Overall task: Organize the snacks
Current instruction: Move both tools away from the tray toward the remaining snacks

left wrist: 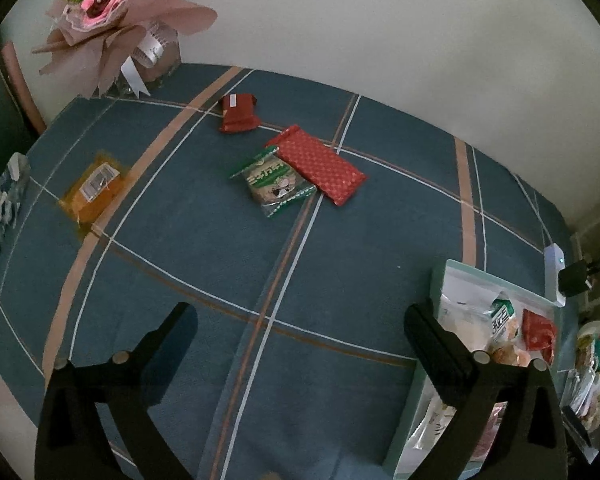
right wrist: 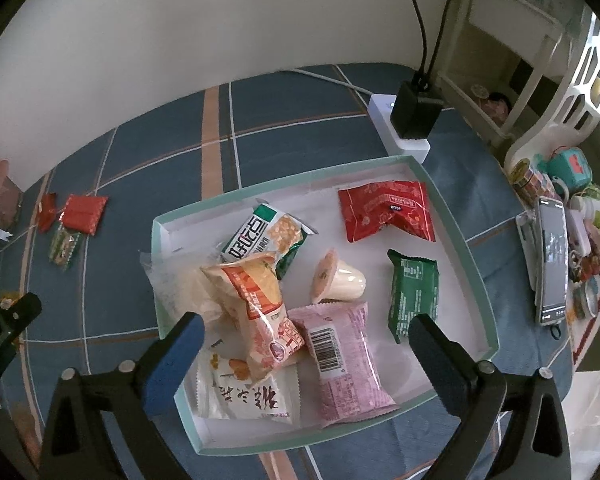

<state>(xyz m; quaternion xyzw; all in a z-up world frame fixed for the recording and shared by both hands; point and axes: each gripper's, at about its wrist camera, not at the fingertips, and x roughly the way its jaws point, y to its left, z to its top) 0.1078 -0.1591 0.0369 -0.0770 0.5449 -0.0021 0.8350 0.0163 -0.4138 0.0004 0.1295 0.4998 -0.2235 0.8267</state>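
A shallow white box [right wrist: 474,264] with a pale green rim holds several snack packs: a pink pack [right wrist: 340,356], an orange pack [right wrist: 260,308], a red pack [right wrist: 384,210], a green pack [right wrist: 412,292] and a jelly cup [right wrist: 338,282]. My right gripper [right wrist: 306,334] hovers open above the box, with nothing pressed between its fingers. On the blue checked cloth lie a red dotted pack [left wrist: 320,164], a green biscuit pack [left wrist: 274,182], a small red pack [left wrist: 239,113] and an orange pack [left wrist: 94,188]. My left gripper [left wrist: 300,322] stands open over bare cloth, well short of them. The box [left wrist: 436,280] shows at its right.
A pink paper bouquet [left wrist: 116,12] stands at the far left corner against the wall. A white power strip with a black plug [right wrist: 408,120] lies behind the box. A phone [right wrist: 552,264] and a heap of small items sit at the right edge.
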